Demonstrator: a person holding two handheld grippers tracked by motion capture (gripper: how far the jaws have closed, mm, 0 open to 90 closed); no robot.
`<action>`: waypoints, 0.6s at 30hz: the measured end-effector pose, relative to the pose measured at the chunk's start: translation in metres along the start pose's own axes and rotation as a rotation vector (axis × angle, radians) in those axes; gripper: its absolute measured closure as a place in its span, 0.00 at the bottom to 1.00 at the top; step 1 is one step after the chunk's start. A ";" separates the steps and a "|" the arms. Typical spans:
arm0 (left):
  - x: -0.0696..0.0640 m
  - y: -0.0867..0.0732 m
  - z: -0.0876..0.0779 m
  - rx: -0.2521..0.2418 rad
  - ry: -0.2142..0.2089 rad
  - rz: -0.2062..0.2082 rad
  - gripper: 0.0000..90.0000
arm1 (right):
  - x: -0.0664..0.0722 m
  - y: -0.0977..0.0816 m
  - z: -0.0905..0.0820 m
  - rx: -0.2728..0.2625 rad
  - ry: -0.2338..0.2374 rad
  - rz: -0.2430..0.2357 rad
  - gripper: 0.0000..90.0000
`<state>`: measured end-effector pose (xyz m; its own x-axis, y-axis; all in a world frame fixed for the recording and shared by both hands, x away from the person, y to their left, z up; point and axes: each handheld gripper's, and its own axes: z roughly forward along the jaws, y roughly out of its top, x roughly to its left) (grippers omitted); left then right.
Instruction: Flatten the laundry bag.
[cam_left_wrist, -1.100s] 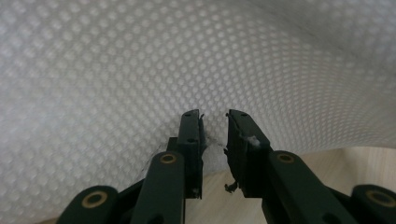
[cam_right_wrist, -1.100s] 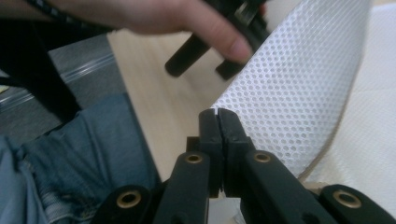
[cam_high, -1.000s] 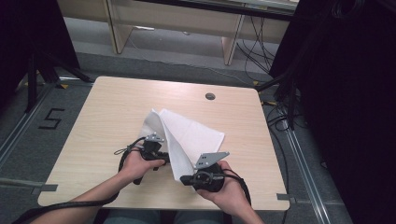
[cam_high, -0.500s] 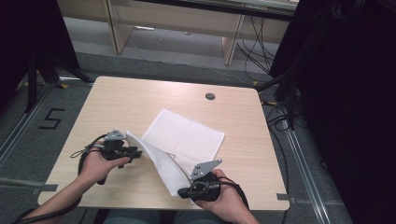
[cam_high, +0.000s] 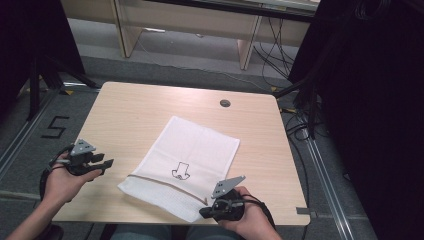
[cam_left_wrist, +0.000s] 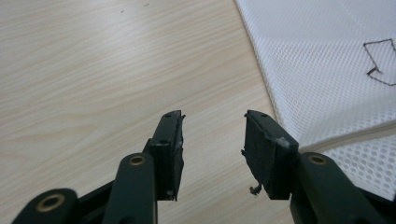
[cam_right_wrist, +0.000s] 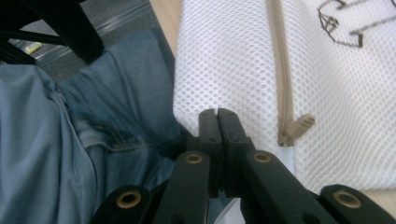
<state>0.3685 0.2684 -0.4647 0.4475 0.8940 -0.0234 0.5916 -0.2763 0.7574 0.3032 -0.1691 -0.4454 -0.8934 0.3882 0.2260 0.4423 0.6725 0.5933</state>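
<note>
Light wood-grain table (cam_high: 150, 107) fills centre of frame, rounded corners. Round dark grommet (cam_high: 225, 103) in top, upper right of centre. White mesh bag (cam_high: 192, 150) lies flat, lower centre, rotated; near corner overhangs front edge. Beige zipper (cam_high: 165, 182) along near end; black outline drawing (cam_high: 181, 171) above it.

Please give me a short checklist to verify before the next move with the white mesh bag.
1. Mesh laundry bag lies flat on the table: ok.
2. Right claw shut on the bag's near corner: ok.
3. Left claw free of the bag: ok, its jaws have just been opening, nothing between them.
4. Zipper pull at the end beside the right claw: ok.
5. Zipper fully closed: cannot tell.
6. Near bag edge fully on the table: not ok, the corner overhangs.
</note>
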 end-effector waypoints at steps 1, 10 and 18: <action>-0.003 0.002 0.001 -0.006 -0.029 0.013 0.62 | -0.003 -0.002 0.000 0.000 0.008 -0.010 1.00; -0.049 0.016 0.018 -0.015 -0.190 0.099 0.61 | -0.023 -0.013 -0.002 0.051 -0.079 0.081 1.00; -0.084 0.015 0.038 0.062 -0.349 0.216 0.62 | -0.041 -0.017 -0.004 0.117 -0.121 0.168 1.00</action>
<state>0.3652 0.1755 -0.4757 0.7600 0.6427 -0.0966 0.4937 -0.4742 0.7290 0.3317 -0.1987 -0.4621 -0.7939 0.5685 0.2155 0.5962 0.6582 0.4597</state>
